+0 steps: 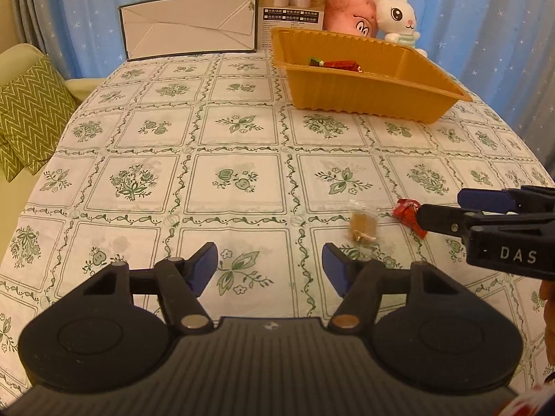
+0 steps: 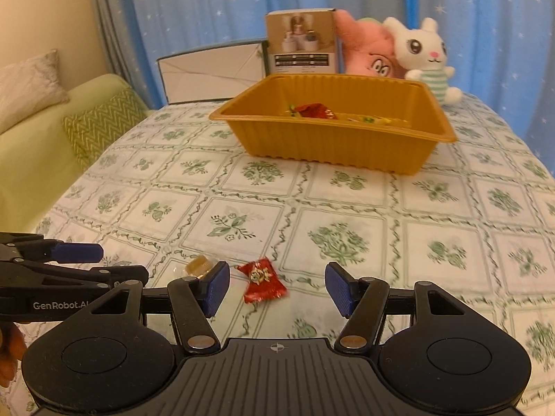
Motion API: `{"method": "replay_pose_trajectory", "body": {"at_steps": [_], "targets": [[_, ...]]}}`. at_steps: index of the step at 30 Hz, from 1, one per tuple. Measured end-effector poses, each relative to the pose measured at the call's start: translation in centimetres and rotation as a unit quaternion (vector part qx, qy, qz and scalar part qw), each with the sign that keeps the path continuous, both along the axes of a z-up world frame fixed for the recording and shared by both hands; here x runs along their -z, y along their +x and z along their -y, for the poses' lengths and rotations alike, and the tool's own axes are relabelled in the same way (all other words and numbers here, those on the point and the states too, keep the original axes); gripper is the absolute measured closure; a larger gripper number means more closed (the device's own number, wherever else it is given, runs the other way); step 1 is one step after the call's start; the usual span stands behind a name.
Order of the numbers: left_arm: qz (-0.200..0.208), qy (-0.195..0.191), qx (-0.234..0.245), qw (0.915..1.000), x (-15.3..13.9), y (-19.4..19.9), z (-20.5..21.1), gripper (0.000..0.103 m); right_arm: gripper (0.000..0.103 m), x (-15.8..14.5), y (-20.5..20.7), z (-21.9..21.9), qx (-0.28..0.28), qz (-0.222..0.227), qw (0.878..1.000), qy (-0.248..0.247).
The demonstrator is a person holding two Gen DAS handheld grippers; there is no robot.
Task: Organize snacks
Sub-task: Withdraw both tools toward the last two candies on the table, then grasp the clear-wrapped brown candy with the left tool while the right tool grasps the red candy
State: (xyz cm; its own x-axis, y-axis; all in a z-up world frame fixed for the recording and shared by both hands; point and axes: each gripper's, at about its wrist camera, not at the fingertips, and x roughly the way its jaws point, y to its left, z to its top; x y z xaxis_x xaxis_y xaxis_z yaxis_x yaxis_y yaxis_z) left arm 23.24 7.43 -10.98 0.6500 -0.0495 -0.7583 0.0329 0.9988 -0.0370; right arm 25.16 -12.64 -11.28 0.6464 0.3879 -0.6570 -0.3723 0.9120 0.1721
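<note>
A red wrapped candy (image 2: 264, 280) lies on the tablecloth between and just ahead of my right gripper's open fingers; it also shows in the left wrist view (image 1: 408, 215). A brown candy in clear wrap (image 1: 363, 227) lies just ahead of my left gripper's right finger; in the right wrist view (image 2: 198, 264) it is partly hidden. My left gripper (image 1: 270, 267) is open and empty. My right gripper (image 2: 277, 288) is open and empty. An orange tray (image 1: 364, 88), also in the right wrist view (image 2: 333, 145), stands at the far side and holds red and yellow snacks (image 2: 314, 111).
A white folded box (image 1: 189, 26), a product box (image 1: 293, 0), a pink plush (image 1: 353, 10) and a white rabbit plush (image 1: 399, 14) stand behind the tray. A green sofa with cushions (image 2: 69, 131) is left of the table.
</note>
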Motion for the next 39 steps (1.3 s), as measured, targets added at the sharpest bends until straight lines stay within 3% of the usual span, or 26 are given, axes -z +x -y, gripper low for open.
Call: {"method": "replay_pose_trajectory", "body": {"at_steps": [1, 3, 12, 18, 26, 33, 39], "targets": [[0.0, 0.0, -0.001, 1.0, 0.0, 0.0, 0.0, 0.04, 0.042, 0.1, 0.2, -0.2, -0.004, 0.001, 1.0, -0.003], [0.001, 0.001, -0.001, 1.0, 0.1, 0.1, 0.0, 0.04, 0.055, 0.5, 0.5, -0.7, -0.015, 0.001, 1.0, -0.013], [0.002, -0.006, 0.005, 1.0, 0.0, 0.2, 0.2, 0.04, 0.072, 1.9, 0.9, -2.3, -0.036, 0.008, 0.998, -0.054], [0.007, -0.016, 0.011, 0.9998, -0.2, 0.2, 0.5, 0.04, 0.082, 1.9, 0.8, -2.3, -0.031, 0.005, 0.998, -0.053], [0.019, -0.028, 0.044, 0.9984, -0.5, 0.5, 2.2, 0.04, 0.083, 0.5, 0.1, -0.3, 0.023, 0.003, 0.999, -0.029], [0.033, -0.013, 0.097, 0.9946, 0.0, 1.2, 4.4, 0.04, 0.083, -0.1, 0.1, 1.9, 0.072, -0.016, 0.997, -0.009], [0.026, 0.003, 0.11, 0.9936, 1.4, 2.4, 5.4, 0.058, 0.083, -0.2, 0.0, 2.2, 0.078, -0.018, 0.997, -0.004]]}}
